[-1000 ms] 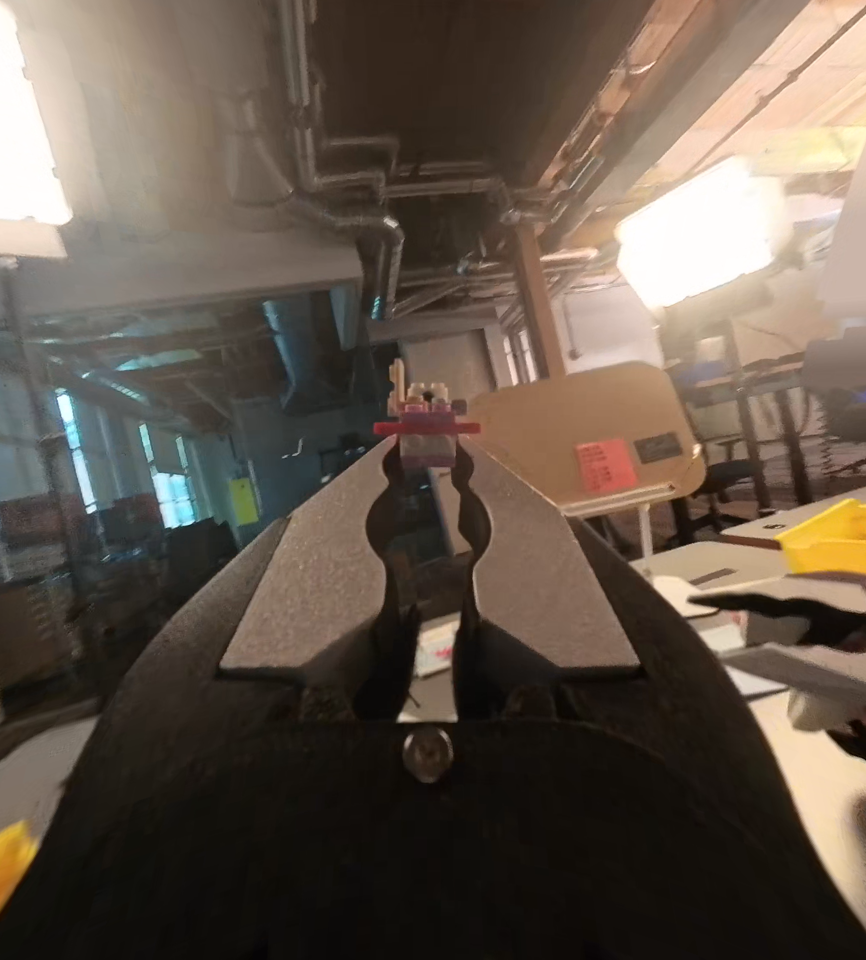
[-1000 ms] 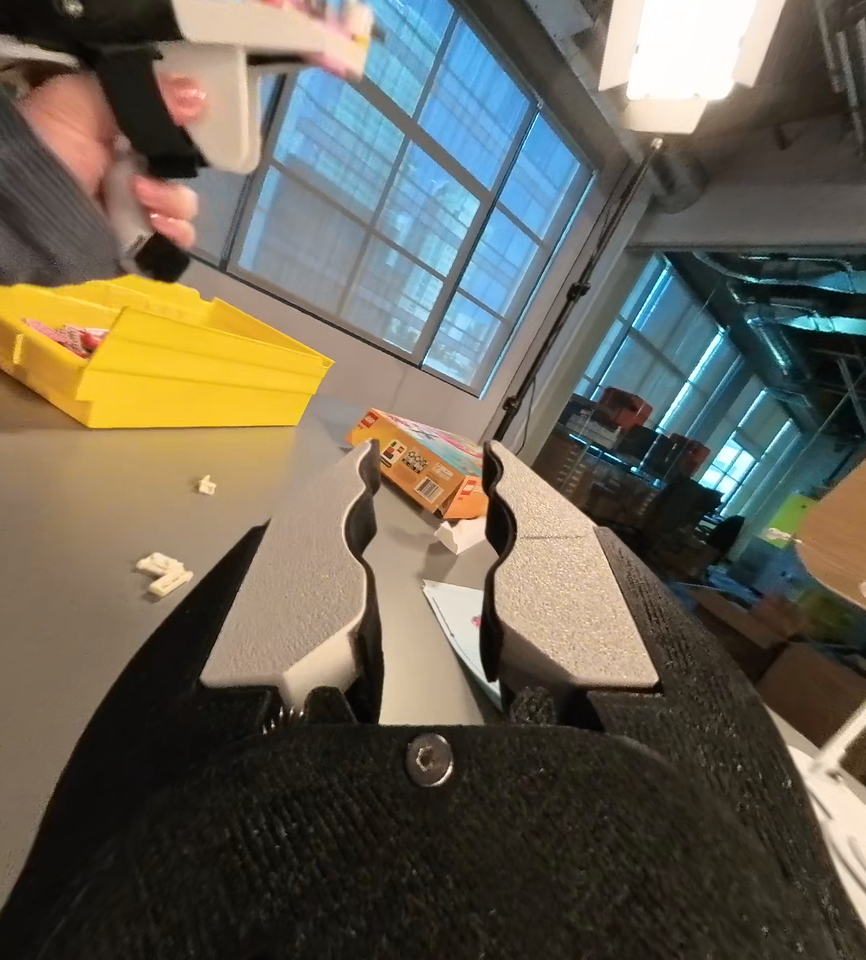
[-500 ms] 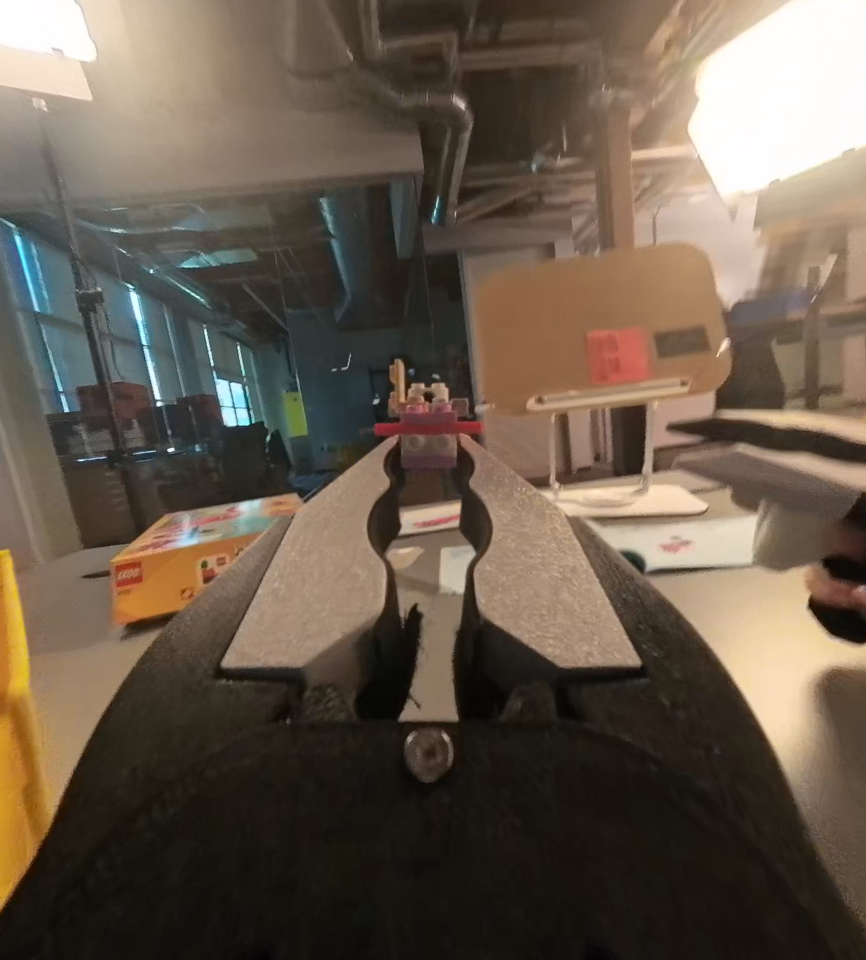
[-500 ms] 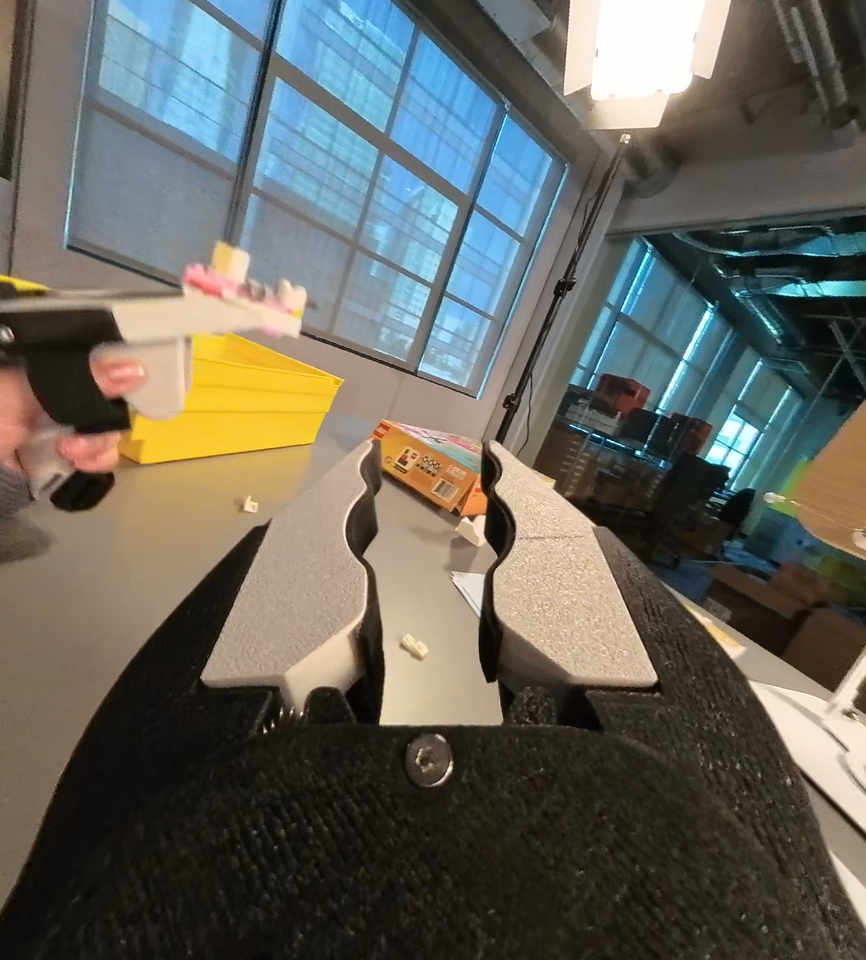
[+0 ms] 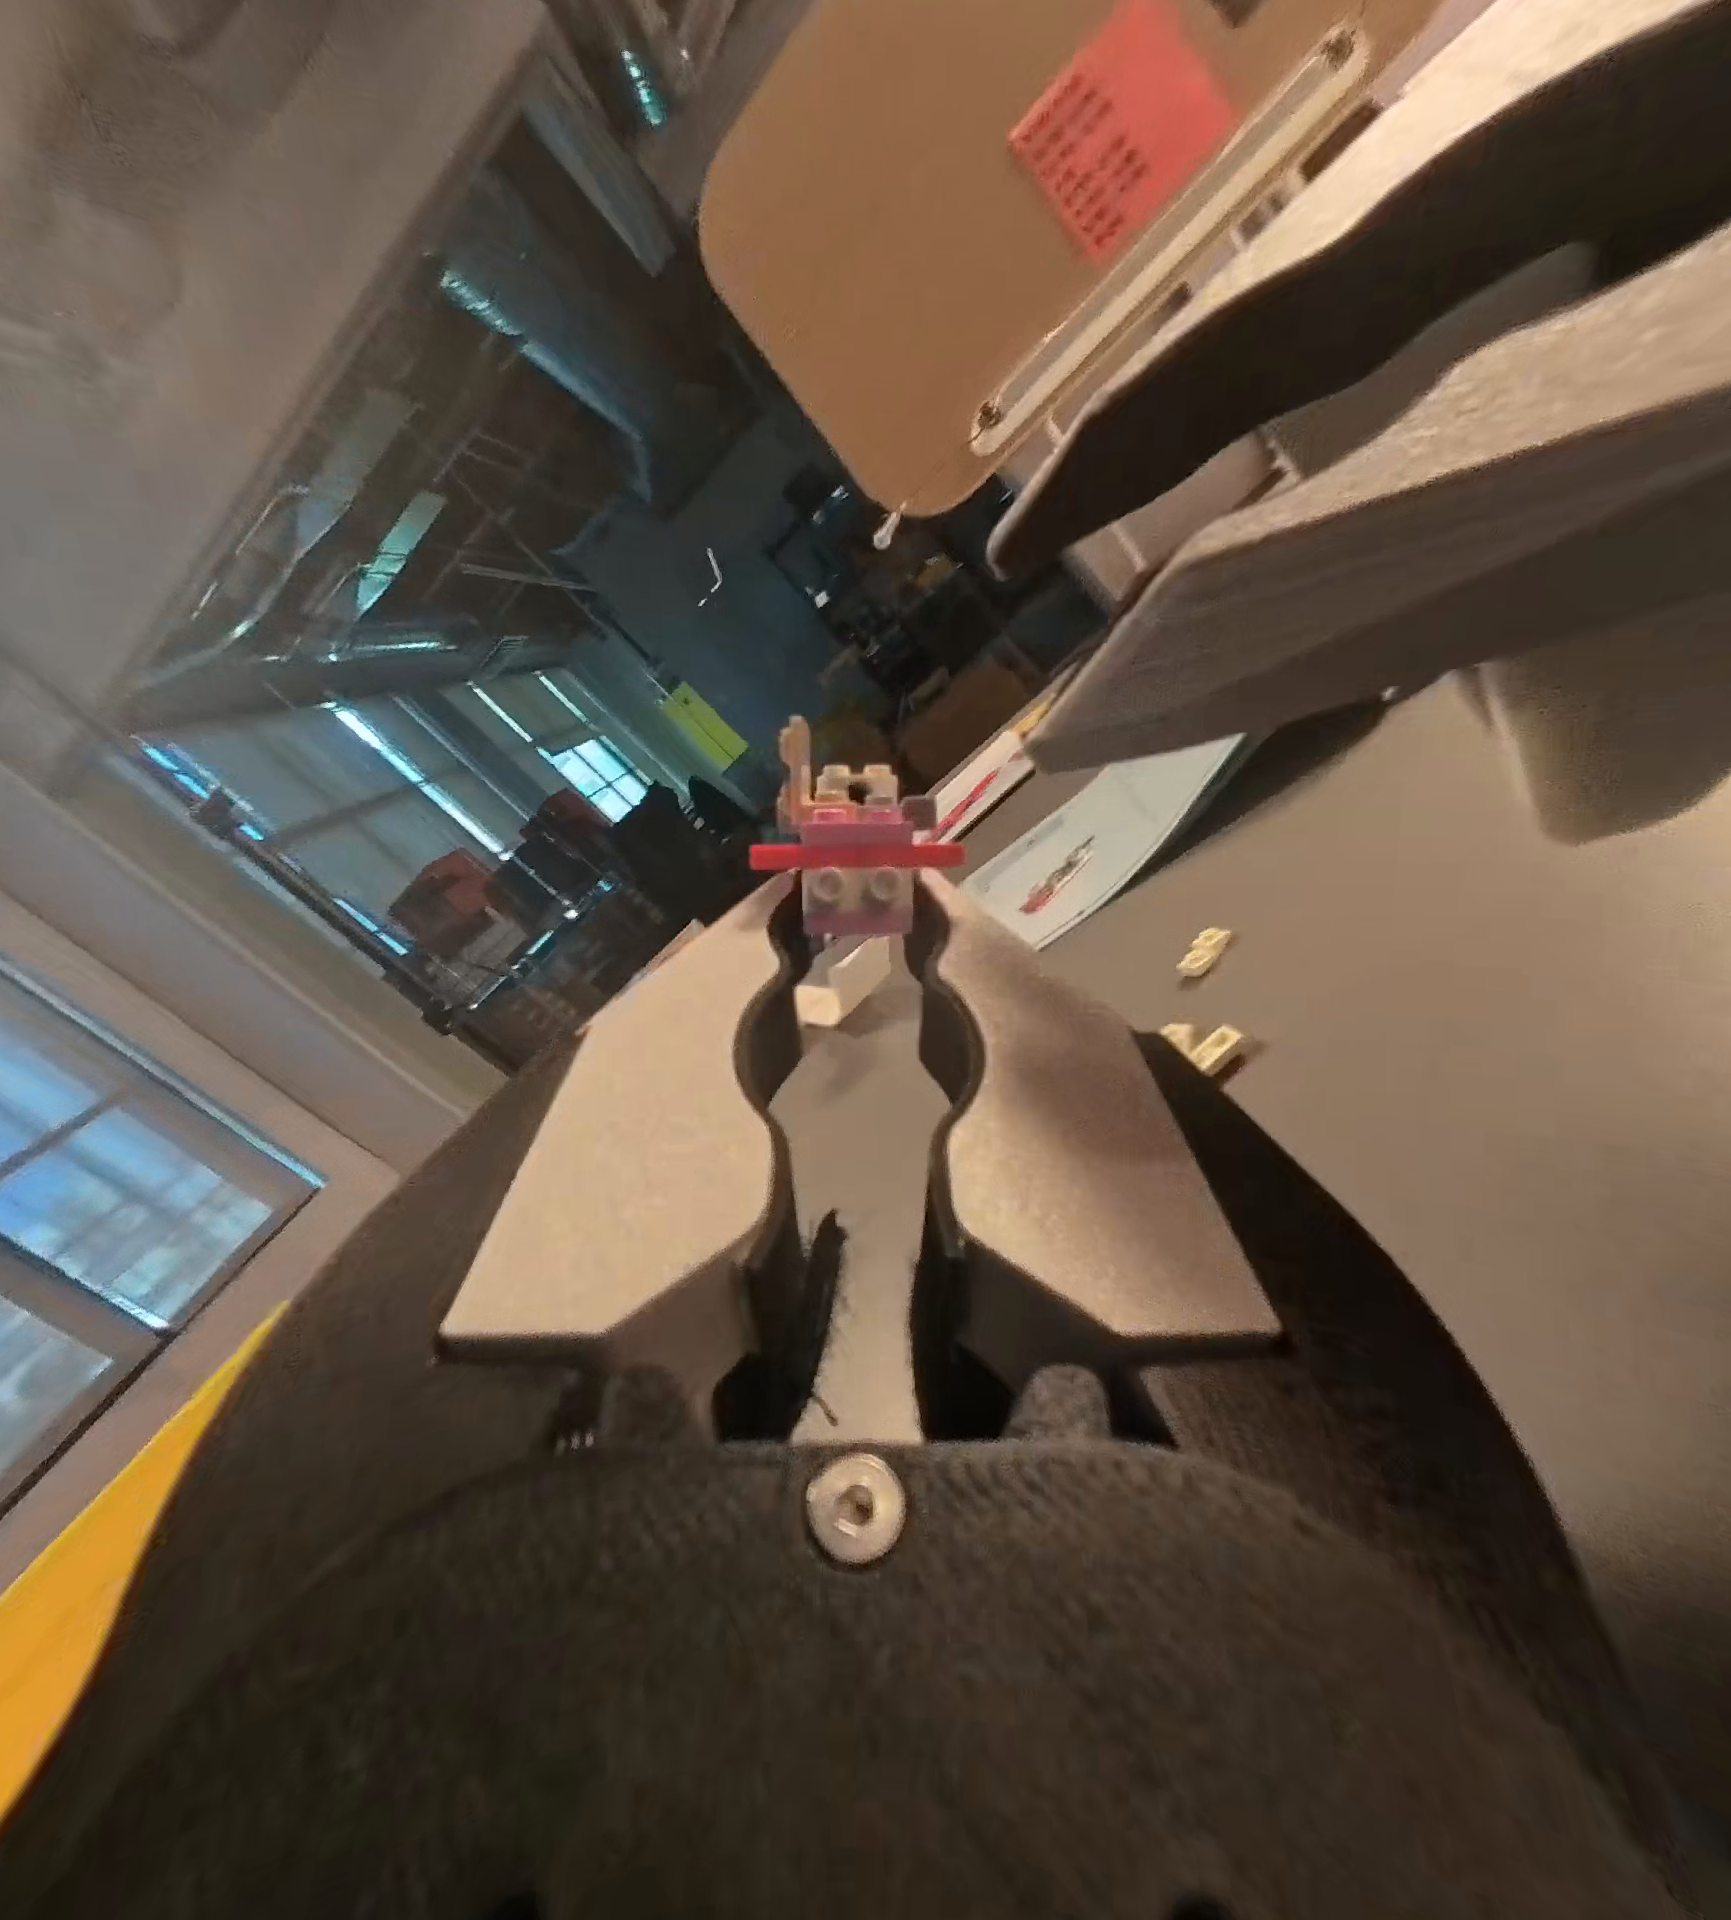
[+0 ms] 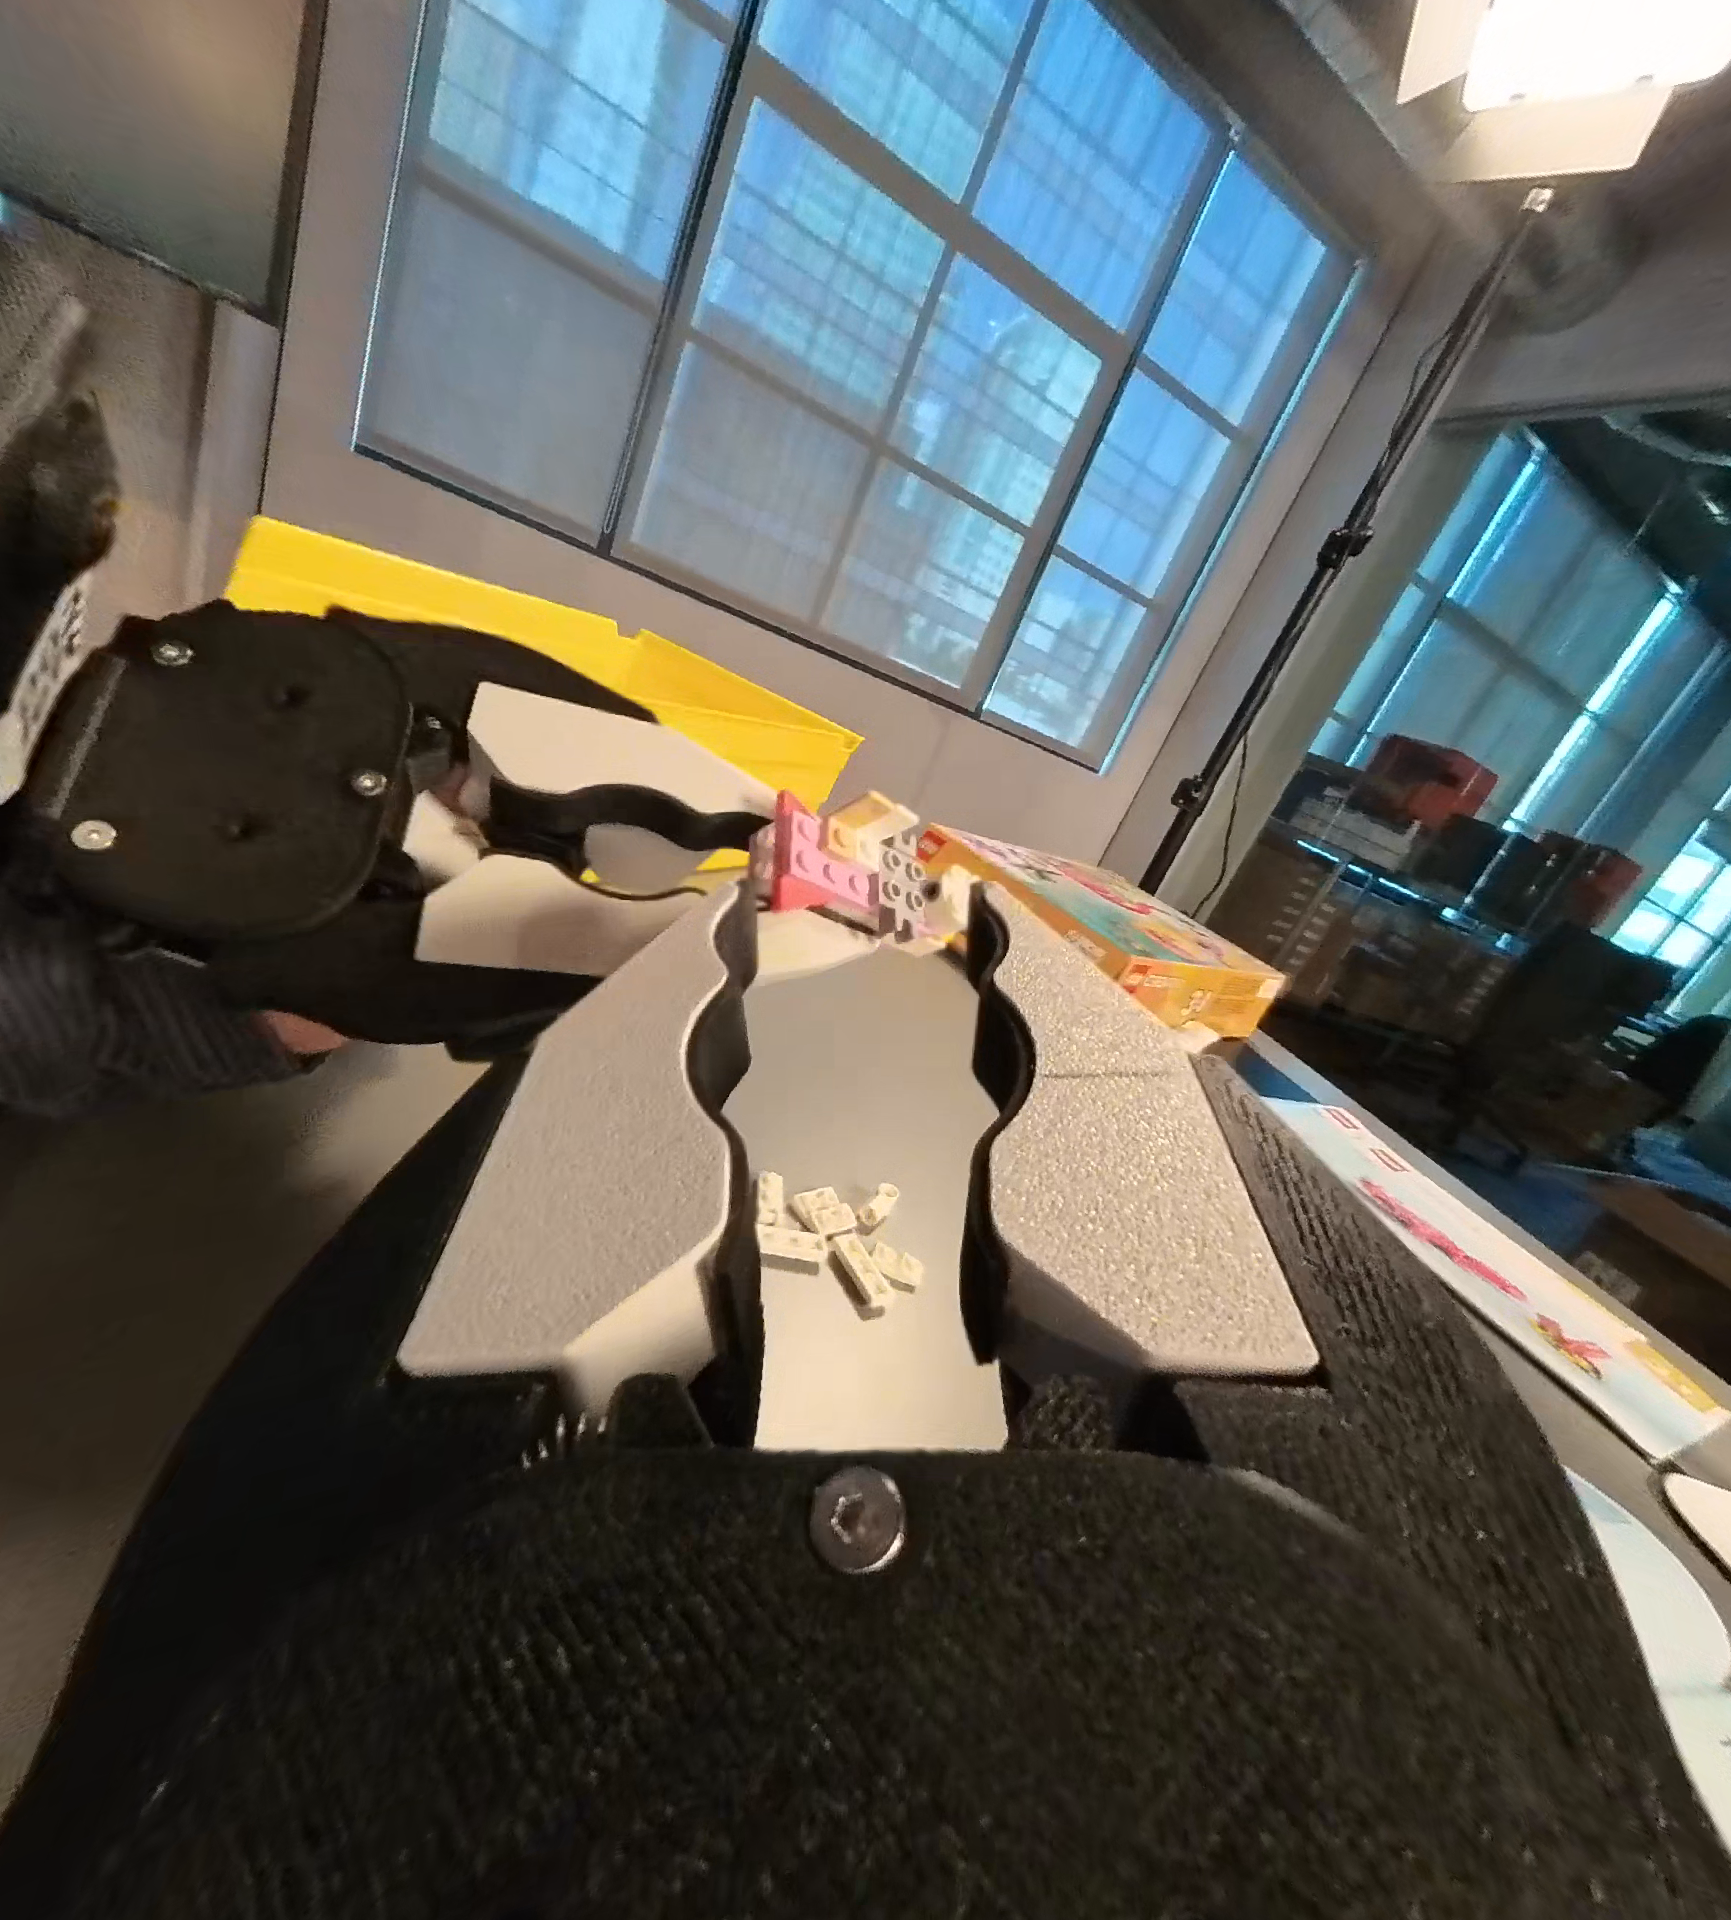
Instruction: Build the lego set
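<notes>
Pinching a small brick assembly (image 5: 853, 883) of pink, lilac, grey and cream bricks with a red plate across it, the left gripper (image 5: 856, 914) presses both fingertips against its lower block. The right gripper (image 6: 856, 914) stands spread, its fingertips flanking the assembly's far end; contact there cannot be told. Loose cream pieces (image 6: 835, 1231) lie on the grey table (image 6: 165, 1247) below its fingers. An orange box (image 6: 1110, 935) lies beyond, a yellow bin (image 6: 715, 696) behind the left gripper, and a booklet (image 5: 1100, 862) on the table.
</notes>
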### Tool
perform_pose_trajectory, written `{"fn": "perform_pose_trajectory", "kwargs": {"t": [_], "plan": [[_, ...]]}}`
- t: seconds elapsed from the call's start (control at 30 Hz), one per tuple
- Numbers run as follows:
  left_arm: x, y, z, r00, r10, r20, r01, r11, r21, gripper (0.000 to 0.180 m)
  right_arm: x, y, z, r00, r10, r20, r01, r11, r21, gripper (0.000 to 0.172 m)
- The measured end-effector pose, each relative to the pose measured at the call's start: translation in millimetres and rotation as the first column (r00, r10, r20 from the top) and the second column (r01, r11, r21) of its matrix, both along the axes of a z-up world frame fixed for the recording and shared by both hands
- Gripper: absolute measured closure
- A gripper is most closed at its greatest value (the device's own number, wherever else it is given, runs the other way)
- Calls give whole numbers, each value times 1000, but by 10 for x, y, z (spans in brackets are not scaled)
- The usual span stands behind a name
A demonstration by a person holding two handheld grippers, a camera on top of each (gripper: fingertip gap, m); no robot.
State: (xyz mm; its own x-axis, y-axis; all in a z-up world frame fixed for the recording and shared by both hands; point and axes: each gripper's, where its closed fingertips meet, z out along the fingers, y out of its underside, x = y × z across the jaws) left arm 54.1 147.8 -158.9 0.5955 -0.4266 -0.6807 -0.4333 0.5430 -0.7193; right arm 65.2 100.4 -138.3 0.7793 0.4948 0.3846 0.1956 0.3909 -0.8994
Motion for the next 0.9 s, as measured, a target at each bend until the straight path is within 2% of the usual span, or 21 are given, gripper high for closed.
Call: {"fn": "perform_pose_trajectory", "kwargs": {"t": [0.1, 0.17, 0.27, 0.33, 0.37, 0.5, 0.63, 0.77, 0.9], "plan": [[0, -3, 3, 993, -74, 88, 84, 990, -112, 165, 22, -9, 29, 1000, -17, 21, 17, 999, 40, 130], [-40, 17, 24, 971, -130, 198, 173, 960, -221, 165, 21, 28, -15, 988, -79, 131, 66, 993, 102, 124], [-41, -46, 53, 894, -258, 366, 390, 851, -352, 165, -32, 145, -138, 906, -216, 364, 128, 959, 251, 109], [-27, -123, 63, 827, -326, 457, 521, 750, -407, 165, -142, 174, -188, 863, -245, 441, 113, 946, 304, 102], [-13, -141, 49, 808, -343, 479, 559, 703, -440, 165, -213, 167, -205, 845, -251, 472, 95, 939, 329, 99], [24, -160, -8, 785, -356, 507, 608, 602, -517, 165, -421, 180, -293, 778, -278, 563, 44, 918, 393, 104], [30, -151, -60, 810, -330, 485, 576, 602, -553, 165, -415, 258, -294, 766, -309, 563, 83, 917, 390, 122], [37, -147, -117, 846, -303, 439, 524, 627, -577, 165, -363, 307, -295, 770, -319, 552, 120, 923, 365, 128], [50, -148, -159, 861, -295, 414, 502, 625, -598, 165, -341, 325, -308, 771, -317, 552, 129, 927, 351, 138]]}}
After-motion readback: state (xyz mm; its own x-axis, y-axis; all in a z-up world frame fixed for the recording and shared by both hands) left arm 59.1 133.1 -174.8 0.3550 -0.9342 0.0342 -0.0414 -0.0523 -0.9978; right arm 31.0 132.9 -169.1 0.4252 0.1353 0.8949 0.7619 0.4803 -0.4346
